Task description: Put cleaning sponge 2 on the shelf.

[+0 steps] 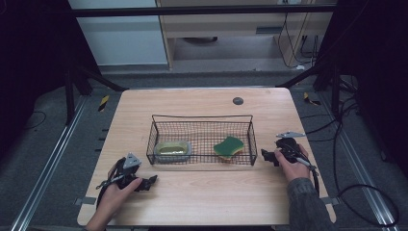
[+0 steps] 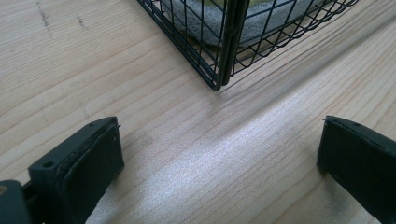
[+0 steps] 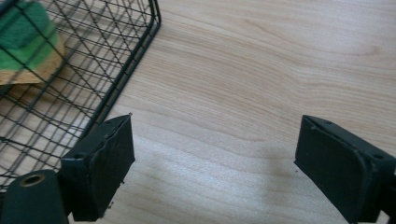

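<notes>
Both grippers rest on the table [image 1: 202, 192] with jaws spread wide, holding nothing: left gripper [image 1: 153, 180] near the wire basket's [image 1: 202, 117] front-left corner, right gripper [image 1: 264, 155] just beside its right wall. Inside the basket: green sponge [image 1: 228, 146] right, grey dish [image 1: 173, 150] left.

High view: fixed overhead, person's side, faces forward and down, takes in whole table [image 1: 202, 197] from afar. Left gripper view: close to tabletop, aimed at near-left corner of wire basket [image 2: 219, 56]. Right gripper view: equally close, low, beside basket's right end, green sponge [image 3: 25, 35] inside. Shared: basket, tabletop.
</notes>
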Demonstrator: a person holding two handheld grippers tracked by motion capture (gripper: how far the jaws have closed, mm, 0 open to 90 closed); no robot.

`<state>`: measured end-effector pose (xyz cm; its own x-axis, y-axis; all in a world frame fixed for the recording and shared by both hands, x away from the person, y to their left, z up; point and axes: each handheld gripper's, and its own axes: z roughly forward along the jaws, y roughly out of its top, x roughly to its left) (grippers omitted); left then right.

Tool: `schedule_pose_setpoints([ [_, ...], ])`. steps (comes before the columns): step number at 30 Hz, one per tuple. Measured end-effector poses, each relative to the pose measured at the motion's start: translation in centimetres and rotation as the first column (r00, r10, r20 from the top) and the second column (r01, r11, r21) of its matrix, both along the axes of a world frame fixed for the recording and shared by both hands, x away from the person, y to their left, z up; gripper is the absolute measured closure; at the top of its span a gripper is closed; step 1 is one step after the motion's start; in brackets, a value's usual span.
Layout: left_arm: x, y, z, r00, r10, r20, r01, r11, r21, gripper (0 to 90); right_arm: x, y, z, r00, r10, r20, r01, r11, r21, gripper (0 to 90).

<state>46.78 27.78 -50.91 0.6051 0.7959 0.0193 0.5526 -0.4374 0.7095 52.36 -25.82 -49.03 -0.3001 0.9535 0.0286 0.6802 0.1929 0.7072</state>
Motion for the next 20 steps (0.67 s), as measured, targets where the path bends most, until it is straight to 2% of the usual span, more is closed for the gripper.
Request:
schedule_pose_setpoints([
  [2, 0.0, 0.0, 0.0, 1.0, 0.0, 0.0, 0.0, 1.0, 0.0, 0.0, 0.0, -0.1, -0.3, 0.9999, -0.013, 0.005, 0.013, 1.0, 0.004, 11.0],
  [8, 0.0, 0.0, 0.0, 1.0, 0.0, 0.0, 0.0, 1.0, 0.0, 0.0, 0.1, -0.4, -1.5, 0.9985, -0.052, -0.019, 0.052, 0.999, -0.006, 8.0],
  [11, 0.1, 0.0, 0.0, 1.0, 0.0, 0.0, 0.0, 1.0, 0.001, 0.0, 0.0, -0.1, -1.7, 0.998, -0.063, 0.004, 0.063, 0.998, -0.031, 6.9],
  [13, 0.1, 0.0, 0.0, 1.0, 0.001, 0.0, -0.001, 1.0, 0.001, 0.0, -0.4, 0.2, -2.1, 0.9965, -0.07, 0.046, 0.071, 0.997, -0.02, 6.6],
  [20, 0.2, 0.1, 0.0, 1.0, 0.002, 0.0, -0.002, 1.0, 0.0, 0.0, -0.7, 0.4, -2.2, 0.9959, -0.078, 0.046, 0.079, 0.997, -0.024, 4.8],
])
